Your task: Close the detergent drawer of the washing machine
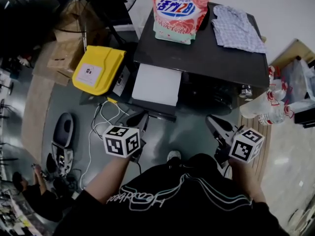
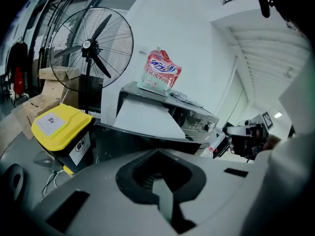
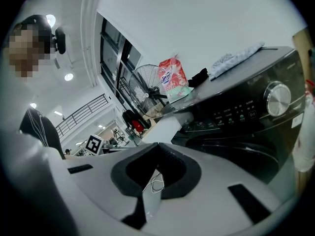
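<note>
At the front upper corner of the washing machine (image 1: 206,58), on its left as the person faced it: detergent drawer (image 1: 157,84), white, standing well out over the floor, not yet closed. Left tongs (image 1: 139,118): clenched, tips drawn together, nothing gripped, nothing touched, held low just short of the drawer's front edge. Right tongs (image 1: 212,122): likewise clenched and empty, apart from the machine, pointed toward its control panel. Handling note, by judgement: the closed tips of the left tongs suited a plain push. Contact was best made at the middle of the drawer's front face and driven straight along its runners, lest it skew or jam.
</note>
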Demonstrator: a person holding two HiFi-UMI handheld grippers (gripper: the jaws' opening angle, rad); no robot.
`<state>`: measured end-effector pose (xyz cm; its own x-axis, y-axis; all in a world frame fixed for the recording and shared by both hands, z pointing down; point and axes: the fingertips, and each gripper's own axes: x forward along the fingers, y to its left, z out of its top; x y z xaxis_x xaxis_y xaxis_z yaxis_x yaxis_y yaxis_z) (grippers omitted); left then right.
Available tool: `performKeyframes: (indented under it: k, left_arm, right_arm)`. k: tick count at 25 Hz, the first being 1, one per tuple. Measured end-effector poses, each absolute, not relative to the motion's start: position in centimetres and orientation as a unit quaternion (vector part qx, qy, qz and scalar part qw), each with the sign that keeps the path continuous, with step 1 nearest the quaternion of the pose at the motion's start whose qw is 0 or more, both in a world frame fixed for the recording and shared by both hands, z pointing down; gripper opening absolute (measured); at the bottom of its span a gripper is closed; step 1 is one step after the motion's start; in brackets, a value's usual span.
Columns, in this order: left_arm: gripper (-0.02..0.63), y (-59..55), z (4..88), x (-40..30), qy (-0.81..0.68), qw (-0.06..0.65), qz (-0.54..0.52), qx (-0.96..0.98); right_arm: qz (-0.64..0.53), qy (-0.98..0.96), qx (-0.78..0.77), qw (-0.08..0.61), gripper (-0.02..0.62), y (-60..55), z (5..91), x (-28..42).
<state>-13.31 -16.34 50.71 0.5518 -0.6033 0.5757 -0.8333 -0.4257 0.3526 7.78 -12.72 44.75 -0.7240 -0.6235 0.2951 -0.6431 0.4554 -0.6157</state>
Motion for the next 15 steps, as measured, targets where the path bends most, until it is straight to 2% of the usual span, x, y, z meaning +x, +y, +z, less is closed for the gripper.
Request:
performKeyframes:
  k: [15]
  left_arm:
    - [0.023,-20.7,50.5,-12.3,-0.427,0.298,0.179,0.835]
  right_arm:
    - [0.372,-0.843,0.388,0.011,0.026,-14.1,45.6,7.6]
